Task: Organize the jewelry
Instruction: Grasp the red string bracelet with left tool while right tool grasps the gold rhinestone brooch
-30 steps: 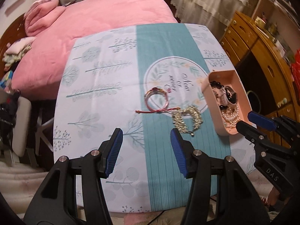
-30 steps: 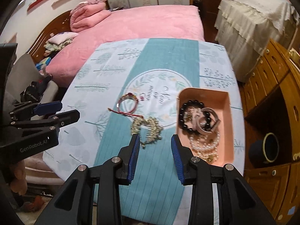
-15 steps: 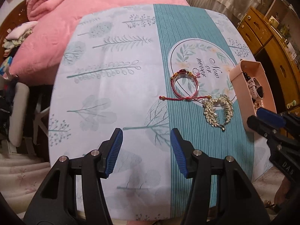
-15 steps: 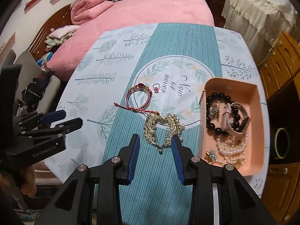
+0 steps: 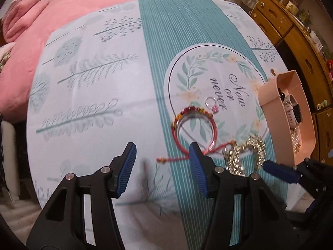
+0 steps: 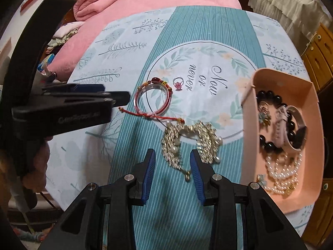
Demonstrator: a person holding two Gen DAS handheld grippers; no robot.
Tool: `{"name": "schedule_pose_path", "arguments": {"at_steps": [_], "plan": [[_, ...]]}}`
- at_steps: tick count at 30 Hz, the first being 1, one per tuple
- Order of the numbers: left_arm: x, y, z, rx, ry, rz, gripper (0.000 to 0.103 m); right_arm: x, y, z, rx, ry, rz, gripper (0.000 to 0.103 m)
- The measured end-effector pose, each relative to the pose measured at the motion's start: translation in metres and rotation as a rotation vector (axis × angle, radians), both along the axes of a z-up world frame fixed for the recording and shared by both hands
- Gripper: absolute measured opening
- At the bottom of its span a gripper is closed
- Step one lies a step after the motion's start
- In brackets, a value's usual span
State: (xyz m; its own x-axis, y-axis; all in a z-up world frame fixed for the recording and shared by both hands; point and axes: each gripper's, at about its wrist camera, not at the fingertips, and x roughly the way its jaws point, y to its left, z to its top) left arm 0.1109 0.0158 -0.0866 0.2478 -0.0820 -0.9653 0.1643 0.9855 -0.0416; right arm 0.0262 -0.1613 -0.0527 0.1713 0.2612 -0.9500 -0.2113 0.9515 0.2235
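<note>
Table edge: tablecloth (image 5: 93,95) near edge runs just under both grippers; far edge butts the pink bed (image 5: 87,6). Wooden drawers (image 5: 291,33) stand off the right side.
Open room: left half of the cloth is bare print, wide lane there. Right half is crowded.
Left gripper (image 5: 162,162): released, jaws wide apart, nothing between them. Its right fingertip overlaps the cord tail of the red bracelet (image 5: 194,125); contact can't be told.
Right gripper (image 6: 172,168): released, jaws apart, hovering at the near end of the gold pearl piece (image 6: 190,140), whose lower chain end lies between the fingertips. Not gripped.
Red bracelet: flat on the cloth at the printed circle's rim, just beyond the left fingertips.
Ring (image 6: 178,82): small, pink stone, just beside the bracelet, inside the circle.
Tray (image 6: 248,108): pink, right of the gold piece, near it but apart. Holds black beads, a watch, pearl strands.
Obstruction: the left gripper body fills the left side of the right wrist view.
</note>
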Motion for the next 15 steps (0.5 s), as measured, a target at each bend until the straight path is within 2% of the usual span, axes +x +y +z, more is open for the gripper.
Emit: {"name": "schedule_pose_path", "arguments": {"at_steps": [10,15], "plan": [[0.033,-0.008,-0.028,-0.010,0.041,-0.047,0.050,0.012,0.029,-0.037,-0.078,0.006,0.050,0.035],[0.036,-0.017,-0.035,0.019,0.021,-0.070,0.050,0.006,0.042,-0.039,-0.140,-0.068,0.113,0.034]]}}
